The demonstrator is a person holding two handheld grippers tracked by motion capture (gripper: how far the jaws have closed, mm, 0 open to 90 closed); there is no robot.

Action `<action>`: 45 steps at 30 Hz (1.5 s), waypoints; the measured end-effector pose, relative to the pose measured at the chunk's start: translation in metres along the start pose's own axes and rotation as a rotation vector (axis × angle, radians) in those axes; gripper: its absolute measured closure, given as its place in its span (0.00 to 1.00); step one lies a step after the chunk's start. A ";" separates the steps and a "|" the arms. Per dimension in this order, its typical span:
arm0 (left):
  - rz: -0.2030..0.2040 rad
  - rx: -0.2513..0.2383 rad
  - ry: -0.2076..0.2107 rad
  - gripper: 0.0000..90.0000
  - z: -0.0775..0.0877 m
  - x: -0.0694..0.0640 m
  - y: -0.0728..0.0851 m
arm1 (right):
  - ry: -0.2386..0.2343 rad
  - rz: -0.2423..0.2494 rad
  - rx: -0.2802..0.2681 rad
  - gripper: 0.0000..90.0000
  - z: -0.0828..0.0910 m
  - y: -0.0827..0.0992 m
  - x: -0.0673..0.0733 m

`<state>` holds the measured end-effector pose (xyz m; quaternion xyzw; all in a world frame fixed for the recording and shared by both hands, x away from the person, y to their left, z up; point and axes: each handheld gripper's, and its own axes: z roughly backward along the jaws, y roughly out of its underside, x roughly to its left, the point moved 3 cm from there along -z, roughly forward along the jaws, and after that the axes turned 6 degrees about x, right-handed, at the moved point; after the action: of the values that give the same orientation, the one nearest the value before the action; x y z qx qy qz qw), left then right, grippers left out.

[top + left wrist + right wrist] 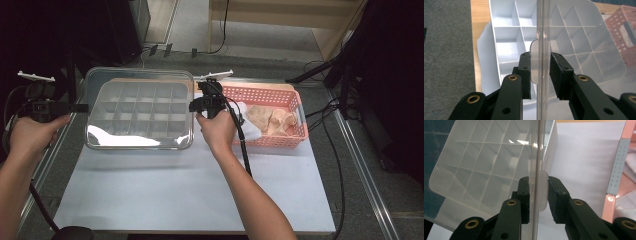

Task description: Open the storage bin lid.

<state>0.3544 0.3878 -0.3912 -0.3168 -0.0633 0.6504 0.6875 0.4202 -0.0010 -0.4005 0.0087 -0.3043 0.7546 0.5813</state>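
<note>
While both claws grip the clear plastic lid (139,109) by its side tabs, the step in hand looks like carrying it level over the compartment box (509,37), either to seat it or lift it clear. The left claw (539,72) is clamped on the small rounded tab at the lid's left edge, pads on either face of it; the right claw (538,195) is closed the same way on the matching tab at the right edge. In the high view the lid hangs between the two hands over the white sheet covering the surface (200,195), with the pink basket (295,100) just to its right.

To do this well, I judge that both hands should travel together at one height, since a thin lid held only at two small tabs will twist or slip if one side leads. Keep the pressure steady; the tabs are smooth and could slide out of the pads. Line the lid's rounded corners up with the box rim before lowering.

The lid is transparent, glossy and shallow, catching bright glare. The box is white, hard plastic, split by thin straight walls into a grid of square cells, all of them bare as far as can be seen. The basket is perforated plastic holding soft, crumpled beige and white fabric pieces (272,119).
</note>
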 end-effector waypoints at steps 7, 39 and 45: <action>0.008 0.013 0.001 0.81 -0.001 -0.001 0.014 | 0.006 0.015 0.017 0.82 -0.003 0.008 -0.001; 0.056 0.049 0.008 0.81 0.005 0.005 0.079 | -0.031 0.048 0.092 0.83 -0.009 0.065 0.005; 0.061 0.051 -0.002 0.81 0.007 0.007 0.092 | -0.025 0.075 0.086 0.83 -0.004 0.074 0.012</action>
<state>0.2736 0.3922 -0.4351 -0.3002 -0.0378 0.6727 0.6752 0.3527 0.0017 -0.4326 0.0318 -0.2790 0.7879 0.5480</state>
